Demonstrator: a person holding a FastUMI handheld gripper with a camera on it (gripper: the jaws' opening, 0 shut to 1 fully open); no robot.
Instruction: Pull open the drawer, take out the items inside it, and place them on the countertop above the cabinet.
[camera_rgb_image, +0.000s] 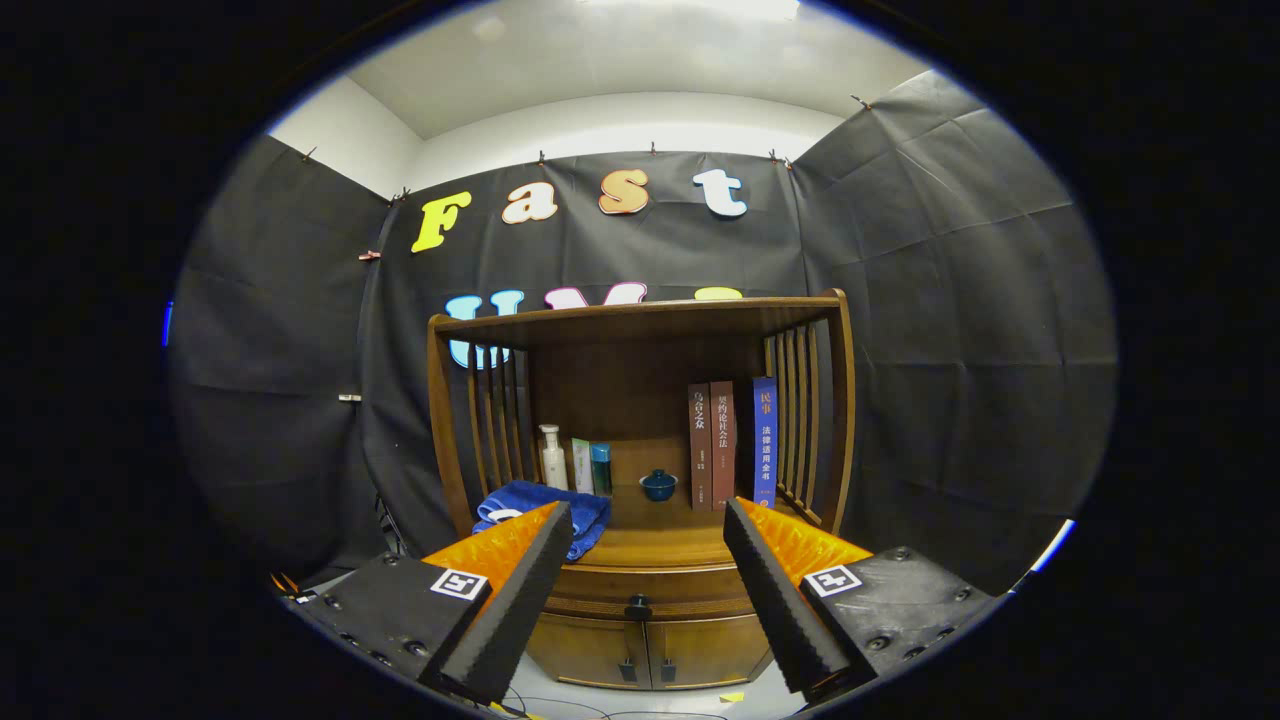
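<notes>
Landmark: drawer knob (638, 606), centred on the shut drawer (650, 590) of the wooden cabinet (640, 640).

- Blue towel (545, 515): on the counter (660, 548), up and left of the knob; the overhanging edge may catch as the drawer slides.
- White bottle (552, 458), two small boxes (592, 466): behind the towel.
- Teal lidded cup (658, 485): above the knob; likely tipped by careless placing.
- Books (730, 443): upright, up and right of the knob.
- Gripper (640, 590): fingers wide apart, holding nothing, short of the knob; a skewed approach probably slips off so small a knob.
</notes>
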